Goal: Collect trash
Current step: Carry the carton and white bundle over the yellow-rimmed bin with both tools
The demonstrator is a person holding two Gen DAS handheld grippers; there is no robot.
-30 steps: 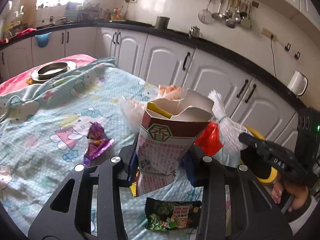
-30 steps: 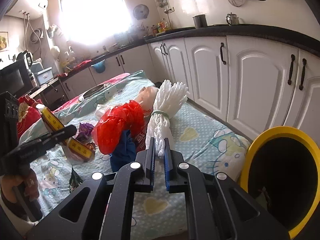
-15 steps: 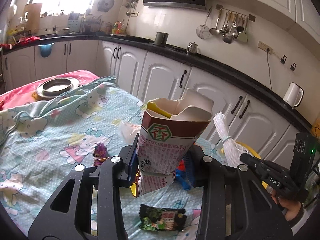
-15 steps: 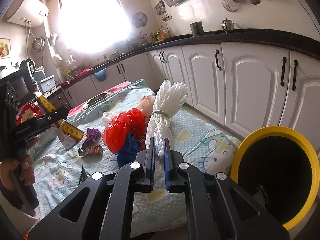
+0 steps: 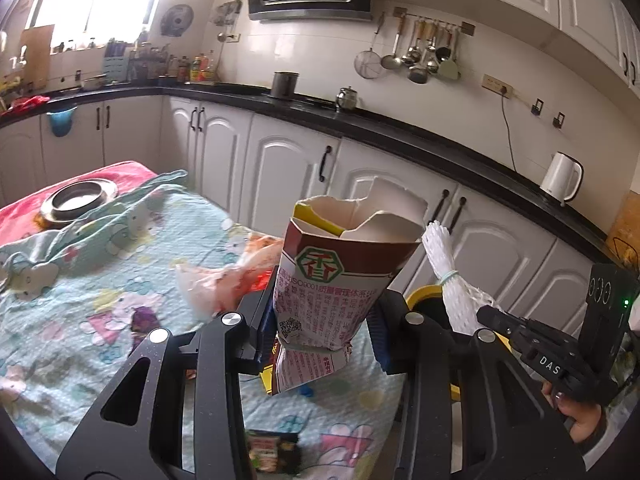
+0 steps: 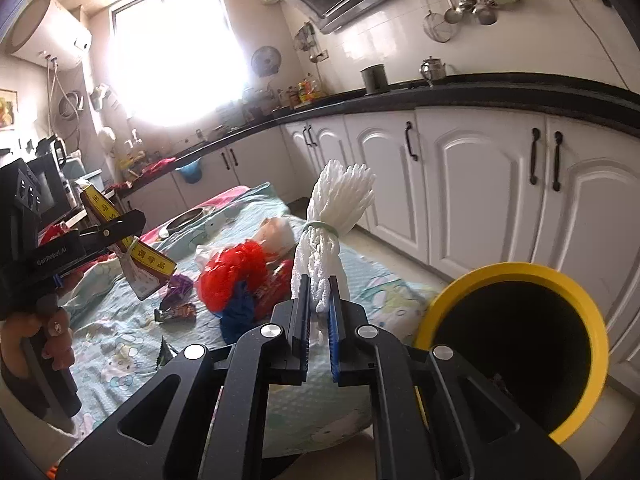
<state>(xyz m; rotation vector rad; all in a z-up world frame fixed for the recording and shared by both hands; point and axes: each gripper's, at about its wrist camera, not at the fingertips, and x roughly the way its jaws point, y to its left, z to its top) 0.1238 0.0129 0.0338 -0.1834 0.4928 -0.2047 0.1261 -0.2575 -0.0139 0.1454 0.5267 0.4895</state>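
Observation:
My left gripper (image 5: 320, 328) is shut on a torn brown and white carton (image 5: 340, 280), held upright above the table; the same carton (image 6: 136, 256) shows from the side in the right wrist view. My right gripper (image 6: 318, 312) is shut on a white foam net sleeve (image 6: 332, 224) tied with a green band, which also shows as the white net (image 5: 444, 272) in the left wrist view. A yellow-rimmed bin (image 6: 516, 344) stands on the floor at the right, beside the table's corner. Red and blue plastic bags (image 6: 236, 276), a purple wrapper (image 6: 180, 284) and a green snack packet (image 5: 272, 450) lie on the table.
The table wears a light blue cartoon-print cloth (image 5: 80, 280), with a metal dish (image 5: 78, 198) at its far end. White cabinets (image 6: 480, 184) under a black counter run along the wall behind. A person's hand (image 6: 48, 332) holds the left gripper's handle.
Both grippers have risen and drawn back from the table with their loads. The table's trash now sits lower and farther off. The bin's opening shows larger in the right wrist view.

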